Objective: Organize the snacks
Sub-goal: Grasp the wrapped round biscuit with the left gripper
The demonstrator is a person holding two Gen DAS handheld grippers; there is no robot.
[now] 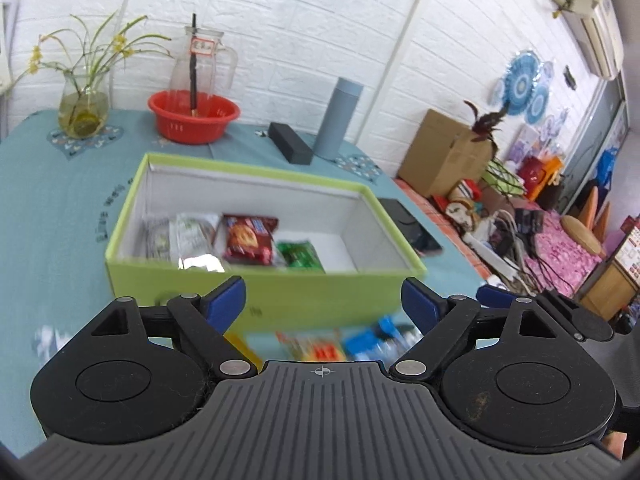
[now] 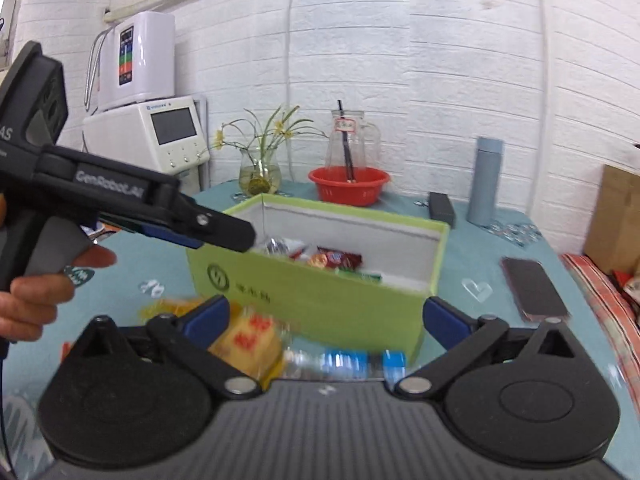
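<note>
Close to both cameras, the left gripper [image 1: 324, 300] and the right gripper [image 2: 326, 320] stand with their blue pads wide apart and nothing between them. Just beyond the fingers, on the blue tablecloth [image 1: 48, 216] in front of the box, some snacks lie loose and blurred: a yellow packet [image 2: 250, 338] with red marks, an orange packet [image 1: 316, 346] and a clear blue packet [image 2: 352, 362]. Behind them the near wall of the green box [image 1: 260, 288] blocks the way to its inside. In the box a silver packet [image 1: 188, 236], a red packet [image 1: 250, 240] and a green packet [image 1: 300, 256] lie side by side at the left part of the floor; the right part is bare.

A dark phone [image 2: 534, 290] lies on the cloth beside the right side of the box. Farther back stand a black case [image 1: 290, 142], a grey-blue bottle [image 1: 338, 118], a red bowl [image 1: 194, 116] with a glass jug [image 1: 202, 60] in it, and a vase [image 1: 84, 110] with yellow flowers.

Only the right wrist view shows the hand [image 2: 36, 292] that holds the left gripper by its grey handle, and the white machines [image 2: 144, 112] at the wall. Only the left wrist view shows the cardboard box [image 1: 444, 152] with the crowded floor area and the air conditioner [image 1: 596, 20].
</note>
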